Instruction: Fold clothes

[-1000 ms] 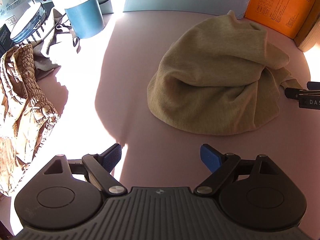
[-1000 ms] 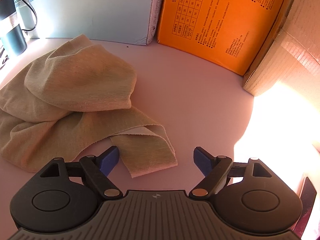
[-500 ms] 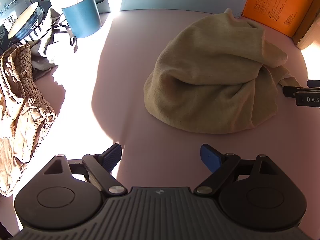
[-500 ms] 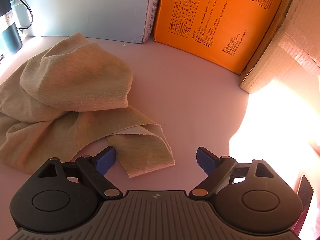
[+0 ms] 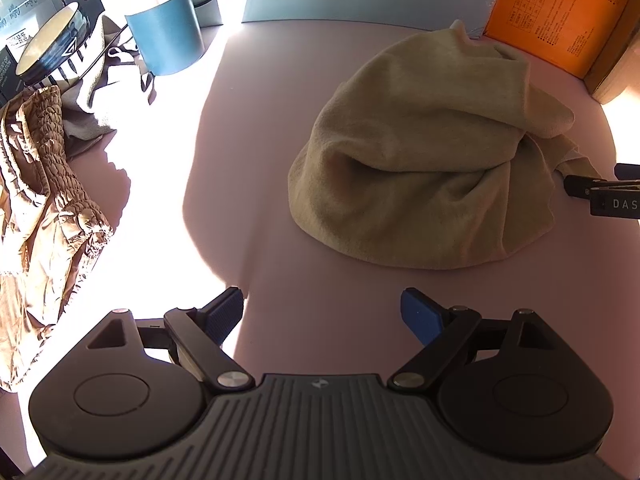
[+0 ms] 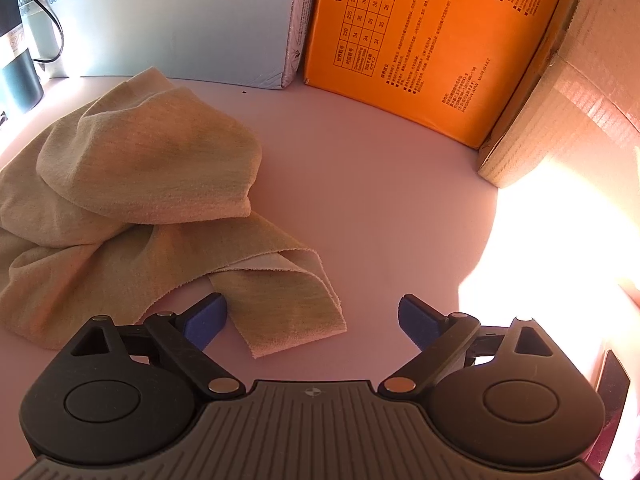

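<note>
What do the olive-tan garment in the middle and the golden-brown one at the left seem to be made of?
Olive-tan garment: looks like soft matte knit, probably cotton jersey; fine heathered texture, raw hem edge, limp folds. Golden-brown garment: looks like thin, slightly shiny woven fabric, perhaps satin or synthetic; it glints in the sun, with a puckered, shirred band.

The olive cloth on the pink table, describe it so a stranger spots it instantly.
Find the orange box at the back of the pink table. In front of it sits the olive cloth, a crumpled heap. Unlike the shiny quilted tan garment on the left, it is matte knit.
</note>
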### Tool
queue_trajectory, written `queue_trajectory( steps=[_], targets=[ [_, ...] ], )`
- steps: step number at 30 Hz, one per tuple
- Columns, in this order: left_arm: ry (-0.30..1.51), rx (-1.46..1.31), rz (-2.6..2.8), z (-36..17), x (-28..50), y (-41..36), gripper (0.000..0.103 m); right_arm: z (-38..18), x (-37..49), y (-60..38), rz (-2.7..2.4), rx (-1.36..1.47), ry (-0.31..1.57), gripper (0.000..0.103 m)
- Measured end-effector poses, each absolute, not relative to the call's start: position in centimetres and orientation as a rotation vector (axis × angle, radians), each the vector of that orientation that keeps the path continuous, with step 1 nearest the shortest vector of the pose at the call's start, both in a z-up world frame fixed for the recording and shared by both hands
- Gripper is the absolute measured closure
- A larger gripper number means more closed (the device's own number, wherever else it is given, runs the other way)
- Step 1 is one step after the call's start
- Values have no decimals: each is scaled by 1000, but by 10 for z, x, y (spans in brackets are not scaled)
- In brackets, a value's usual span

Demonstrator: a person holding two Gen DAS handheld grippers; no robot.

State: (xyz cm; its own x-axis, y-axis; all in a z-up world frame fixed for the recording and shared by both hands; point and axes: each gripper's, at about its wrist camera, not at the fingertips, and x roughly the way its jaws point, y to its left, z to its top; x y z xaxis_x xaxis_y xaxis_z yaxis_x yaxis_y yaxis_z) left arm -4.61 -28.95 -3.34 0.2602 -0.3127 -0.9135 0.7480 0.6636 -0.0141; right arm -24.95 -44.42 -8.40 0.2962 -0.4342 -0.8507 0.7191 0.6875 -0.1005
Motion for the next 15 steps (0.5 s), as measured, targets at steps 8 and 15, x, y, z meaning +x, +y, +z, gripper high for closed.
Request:
queue_trajectory(
  steps=[8, 15],
  targets=[
    [1091, 484, -758, -35, -48, -292, 18, -84, -247, -444, -791, 333, 1007, 5],
    [1093, 484, -760, -36, -49, -292, 18, -83, -248, -445, -795, 334, 1009, 3]
  ],
)
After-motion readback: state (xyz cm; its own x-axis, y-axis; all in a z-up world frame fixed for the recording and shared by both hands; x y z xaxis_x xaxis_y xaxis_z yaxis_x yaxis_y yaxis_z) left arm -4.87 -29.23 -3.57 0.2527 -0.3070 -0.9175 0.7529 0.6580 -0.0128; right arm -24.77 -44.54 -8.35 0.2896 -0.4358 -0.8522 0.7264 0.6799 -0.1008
